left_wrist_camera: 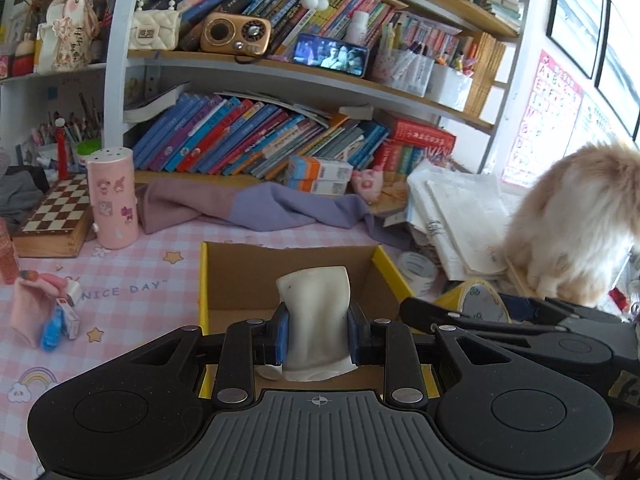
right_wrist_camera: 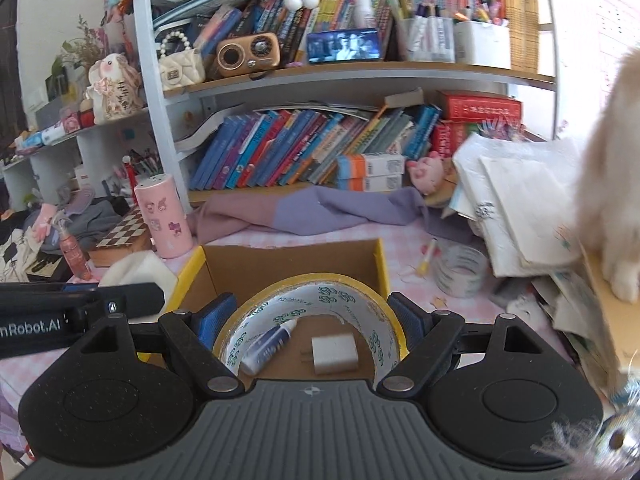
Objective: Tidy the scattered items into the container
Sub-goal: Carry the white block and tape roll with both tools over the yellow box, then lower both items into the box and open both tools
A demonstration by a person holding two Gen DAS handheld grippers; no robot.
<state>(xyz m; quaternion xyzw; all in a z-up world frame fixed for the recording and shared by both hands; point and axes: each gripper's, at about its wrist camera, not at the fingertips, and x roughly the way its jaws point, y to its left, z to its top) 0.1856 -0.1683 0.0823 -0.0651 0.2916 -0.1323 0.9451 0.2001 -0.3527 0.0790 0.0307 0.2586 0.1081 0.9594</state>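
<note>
Cardboard box (right_wrist_camera: 288, 264) sat open on the desk (left_wrist_camera: 132, 256), right gripper (right_wrist_camera: 310, 320) clenched across a stiff, light tape roll (right_wrist_camera: 320, 292) over it, left gripper (left_wrist_camera: 318, 334) pinching a soft white squashy piece (left_wrist_camera: 316, 320) mid-body above the box, likely deformable, grip low.

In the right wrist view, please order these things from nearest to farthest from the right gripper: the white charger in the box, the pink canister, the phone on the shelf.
1. White charger: just ahead of the right gripper, on the box floor.
2. Pink canister: beyond the box, to the left.
3. Phone: on the upper shelf, at the back.
</note>
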